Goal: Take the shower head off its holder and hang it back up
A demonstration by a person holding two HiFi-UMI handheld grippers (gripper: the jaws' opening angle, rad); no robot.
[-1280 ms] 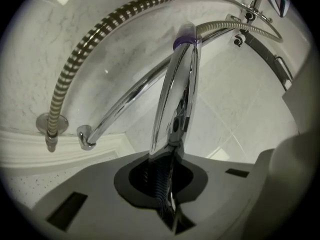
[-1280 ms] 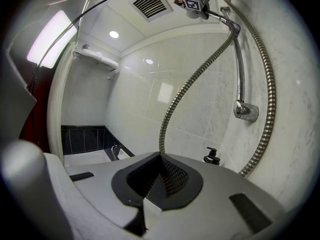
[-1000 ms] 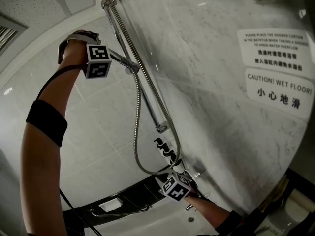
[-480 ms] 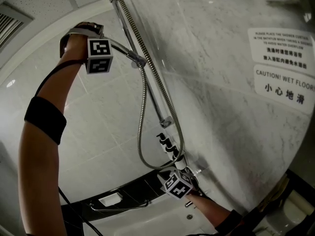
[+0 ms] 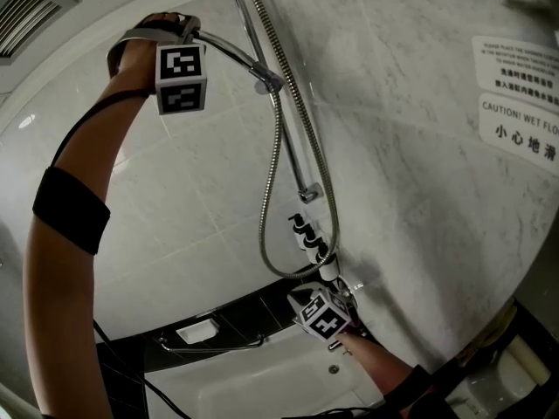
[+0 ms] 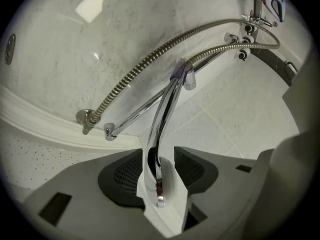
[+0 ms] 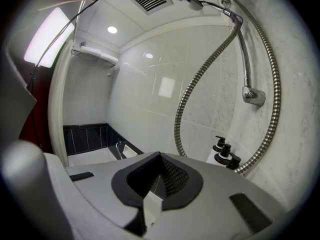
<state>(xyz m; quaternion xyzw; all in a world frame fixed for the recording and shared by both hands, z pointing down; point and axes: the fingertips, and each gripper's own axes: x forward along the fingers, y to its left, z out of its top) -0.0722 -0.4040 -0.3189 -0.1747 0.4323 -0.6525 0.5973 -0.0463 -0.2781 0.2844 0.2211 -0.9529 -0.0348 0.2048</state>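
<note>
Left tool (image 6: 159,159) wider round chrome handle (image 6: 166,106)

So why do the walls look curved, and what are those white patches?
Wide-angle lenses: in the head view the slide rail bows, and both gripper views sit in a dark round frame. The patches are lamp glare: on the wall in the left gripper view, on the tiles in the right gripper view, where the light panel is blown out.
</note>
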